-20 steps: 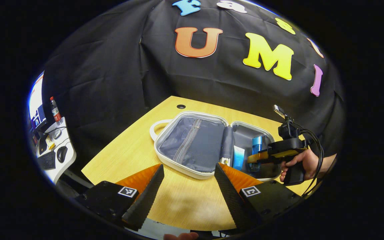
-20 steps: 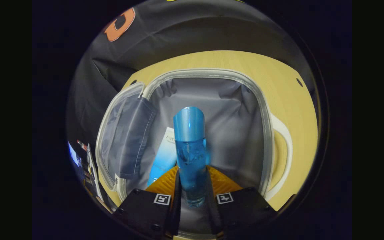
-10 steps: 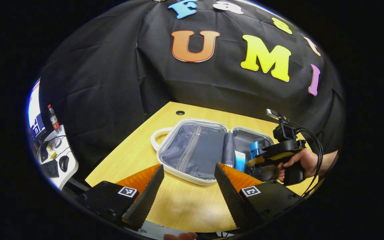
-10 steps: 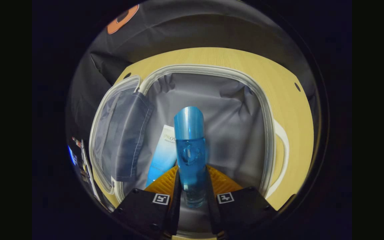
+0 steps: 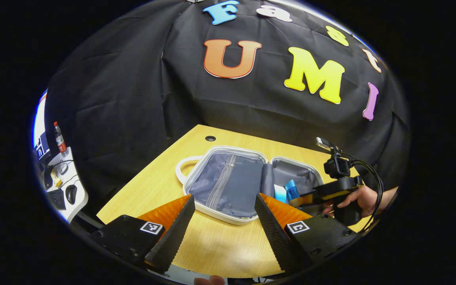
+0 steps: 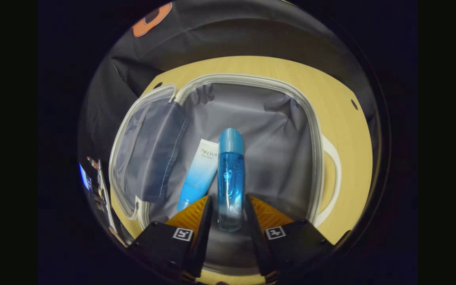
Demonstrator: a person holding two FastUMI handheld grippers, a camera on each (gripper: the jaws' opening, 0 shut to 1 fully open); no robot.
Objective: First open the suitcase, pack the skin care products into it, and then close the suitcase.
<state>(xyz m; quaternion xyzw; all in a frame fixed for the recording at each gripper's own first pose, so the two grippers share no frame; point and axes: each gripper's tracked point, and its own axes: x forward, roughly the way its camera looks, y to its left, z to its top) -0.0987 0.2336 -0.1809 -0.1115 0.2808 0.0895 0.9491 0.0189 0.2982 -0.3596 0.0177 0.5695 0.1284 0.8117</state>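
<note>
The white-rimmed suitcase [image 5: 217, 211] lies open on the wooden table [image 5: 220, 245], its zipped lid half on the left and its grey-lined half on the right. In the right gripper view, a blue bottle [image 6: 230, 170] lies on the lining inside the suitcase [image 6: 251, 79], next to a white-and-blue tube [image 6: 200, 174]. My right gripper [image 6: 228, 202] is open, its fingers straddling the bottle's lower end with a little gap. The left gripper view shows that right gripper [image 5: 301, 196] held by a hand over the bottle [image 5: 291, 187] and tube [image 5: 279, 193]. My left gripper [image 5: 224, 206] hovers open over the table's near side.
A white carry handle [image 5: 182, 168] sticks out from the lid half, and another handle [image 6: 333, 174] from the lined half. A cable hole [image 5: 210, 138] is at the table's far corner. A side desk [image 5: 59, 190] with keyboard, mouse and drink bottle stands left.
My right gripper has opened and let go of the blue bottle, which now lies on the lining beside the tube. The left gripper has barely shifted.
</note>
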